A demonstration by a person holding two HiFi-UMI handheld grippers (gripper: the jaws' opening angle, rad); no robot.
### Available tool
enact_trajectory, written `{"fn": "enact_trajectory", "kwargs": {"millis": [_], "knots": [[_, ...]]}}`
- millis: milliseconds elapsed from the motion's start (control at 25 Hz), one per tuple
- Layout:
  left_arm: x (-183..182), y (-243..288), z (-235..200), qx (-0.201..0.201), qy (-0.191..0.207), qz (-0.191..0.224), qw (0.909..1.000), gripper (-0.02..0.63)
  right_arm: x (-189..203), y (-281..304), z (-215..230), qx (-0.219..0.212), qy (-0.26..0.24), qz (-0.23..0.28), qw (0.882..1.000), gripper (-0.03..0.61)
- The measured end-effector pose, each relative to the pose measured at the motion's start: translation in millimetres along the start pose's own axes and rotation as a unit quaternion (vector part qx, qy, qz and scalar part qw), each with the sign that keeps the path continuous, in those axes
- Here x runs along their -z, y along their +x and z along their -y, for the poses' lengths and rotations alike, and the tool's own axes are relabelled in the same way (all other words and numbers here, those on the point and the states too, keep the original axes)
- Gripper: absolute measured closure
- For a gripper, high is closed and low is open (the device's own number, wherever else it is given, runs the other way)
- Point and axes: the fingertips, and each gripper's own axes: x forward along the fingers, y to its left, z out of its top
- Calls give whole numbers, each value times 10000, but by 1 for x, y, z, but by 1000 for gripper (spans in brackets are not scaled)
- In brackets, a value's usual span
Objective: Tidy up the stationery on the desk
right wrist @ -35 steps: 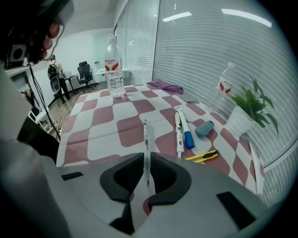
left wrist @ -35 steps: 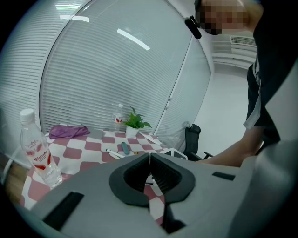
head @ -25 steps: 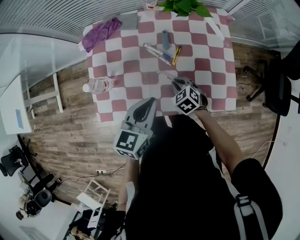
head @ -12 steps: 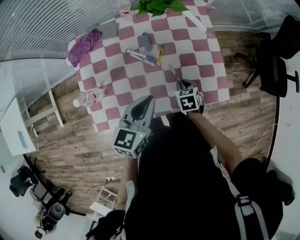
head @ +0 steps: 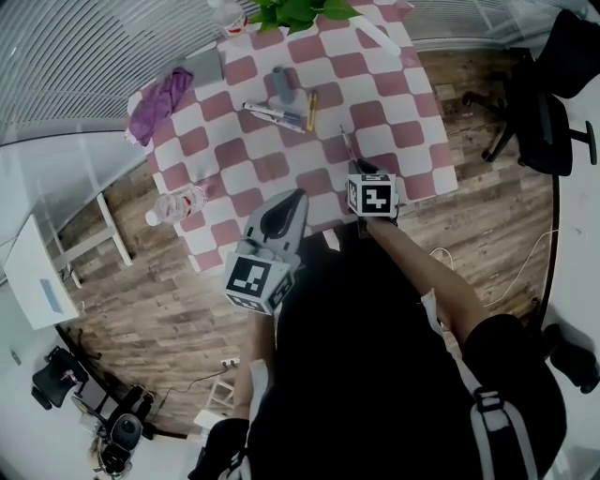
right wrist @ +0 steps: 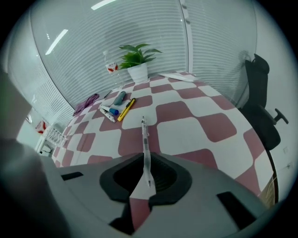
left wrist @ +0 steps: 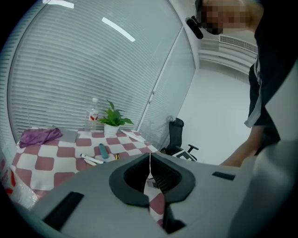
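Observation:
My right gripper is shut on a clear pen. The pen sticks out ahead of the jaws, just above the checkered tablecloth near the table's front edge. Farther back on the cloth lie white markers, a yellow pen and a blue-grey tube. My left gripper hovers at the front edge, left of the right one. Its jaws are shut with nothing between them.
A potted plant and a bottle stand at the far edge. A purple cloth and a grey pad lie at the far left. A water bottle lies at the left edge, and an office chair stands to the right.
My right gripper has rolled with the pen, so the pen now points straight away across the table instead of slanting left. The left gripper has shifted slightly.

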Motion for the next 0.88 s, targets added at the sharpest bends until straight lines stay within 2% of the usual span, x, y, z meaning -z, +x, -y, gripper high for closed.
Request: {"fn": "enact_trajectory", "kwargs": {"millis": [160, 280, 480, 720, 880], "knots": [[-4, 0, -2, 85, 76, 42, 9999, 580, -3, -3, 1, 52, 6, 51, 10000, 507], [-7, 1, -6, 92, 56, 76, 9999, 580, -14, -7, -1, 132, -215, 219, 9994, 473], [-9, -2, -13, 61, 3, 130, 9999, 580, -40, -11, -14, 258, -776, 587, 9949, 472], [-6, -16, -29, -116, -170, 158, 9997, 580, -74, -5, -66, -69, -1641, 832, 9829, 474], [-7, -26, -43, -227, -260, 179, 9992, 580, -86, 12, -102, -397, -1707, 710, 9820, 474]]}}
